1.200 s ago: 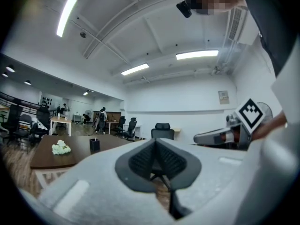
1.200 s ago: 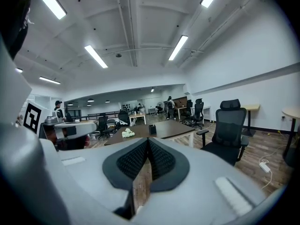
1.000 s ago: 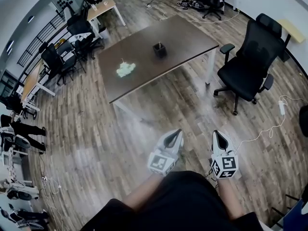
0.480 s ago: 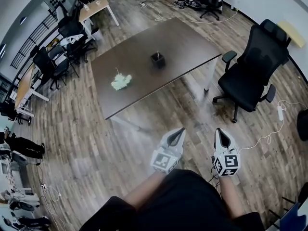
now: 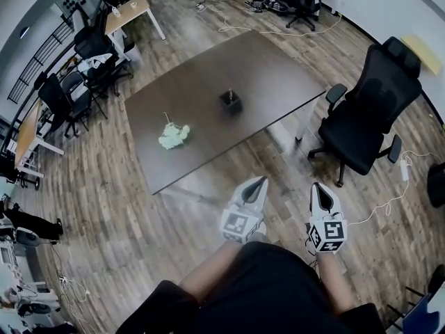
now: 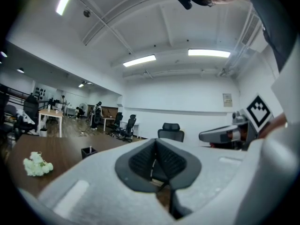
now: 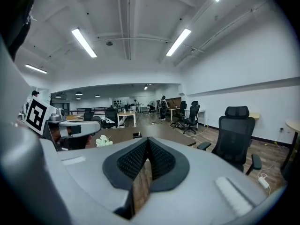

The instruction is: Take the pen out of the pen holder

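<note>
A small black pen holder (image 5: 230,103) stands near the middle of a dark brown table (image 5: 278,68), with a thin pen (image 5: 230,93) sticking up out of it. Both grippers are held side by side in front of the person's body, over the wooden floor and short of the table's near edge. My left gripper (image 5: 259,184) is shut and empty, and my right gripper (image 5: 317,189) is shut and empty. In the left gripper view the pen holder (image 6: 88,151) is far ahead, left of the shut left gripper (image 6: 154,146). In the right gripper view the pen holder (image 7: 136,135) is small, above the right gripper (image 7: 147,142).
A bunch of white flowers (image 5: 173,136) lies on the table, left of the holder. A black office chair (image 5: 368,110) stands at the table's right end. A white cable (image 5: 379,197) trails on the floor at the right. More desks and chairs (image 5: 83,82) fill the far left.
The table, pen holder and flowers have come nearer and lower in the head view as the person walks toward them. Both grippers stay shut and side by side.
</note>
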`<state>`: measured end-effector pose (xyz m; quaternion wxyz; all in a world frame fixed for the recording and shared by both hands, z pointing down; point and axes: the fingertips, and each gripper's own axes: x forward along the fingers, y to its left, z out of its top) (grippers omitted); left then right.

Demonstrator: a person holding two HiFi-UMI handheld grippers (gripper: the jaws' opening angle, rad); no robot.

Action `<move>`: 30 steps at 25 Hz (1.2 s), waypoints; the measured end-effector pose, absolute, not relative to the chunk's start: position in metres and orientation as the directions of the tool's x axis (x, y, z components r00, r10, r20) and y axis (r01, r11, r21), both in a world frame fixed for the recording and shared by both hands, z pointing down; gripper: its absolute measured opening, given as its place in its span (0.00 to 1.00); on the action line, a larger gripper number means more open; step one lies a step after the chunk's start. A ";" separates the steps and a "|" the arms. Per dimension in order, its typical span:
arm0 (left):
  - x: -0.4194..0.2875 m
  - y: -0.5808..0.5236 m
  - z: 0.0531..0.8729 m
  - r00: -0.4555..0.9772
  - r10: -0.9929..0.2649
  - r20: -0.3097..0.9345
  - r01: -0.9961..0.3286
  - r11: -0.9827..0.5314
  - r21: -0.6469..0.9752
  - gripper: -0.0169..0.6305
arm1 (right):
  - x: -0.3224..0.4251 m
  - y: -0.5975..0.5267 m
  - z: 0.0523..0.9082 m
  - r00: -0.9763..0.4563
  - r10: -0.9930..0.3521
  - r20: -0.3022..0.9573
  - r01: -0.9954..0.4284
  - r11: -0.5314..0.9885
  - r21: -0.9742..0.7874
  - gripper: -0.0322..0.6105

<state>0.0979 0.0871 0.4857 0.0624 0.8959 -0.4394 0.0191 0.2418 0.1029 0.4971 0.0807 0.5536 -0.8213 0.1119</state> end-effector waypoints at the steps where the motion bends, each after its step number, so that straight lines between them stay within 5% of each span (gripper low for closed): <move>1: 0.091 0.074 0.485 0.611 -0.786 0.090 -0.791 -0.603 0.101 0.03 | 0.234 0.090 0.496 -0.373 -0.891 0.258 -0.928 0.362 -0.090 0.05; 30: -0.057 -0.098 0.541 0.522 -0.846 0.109 -0.850 -0.507 0.140 0.03 | 0.090 -0.105 0.534 -0.470 -0.830 0.300 -0.879 0.470 -0.079 0.05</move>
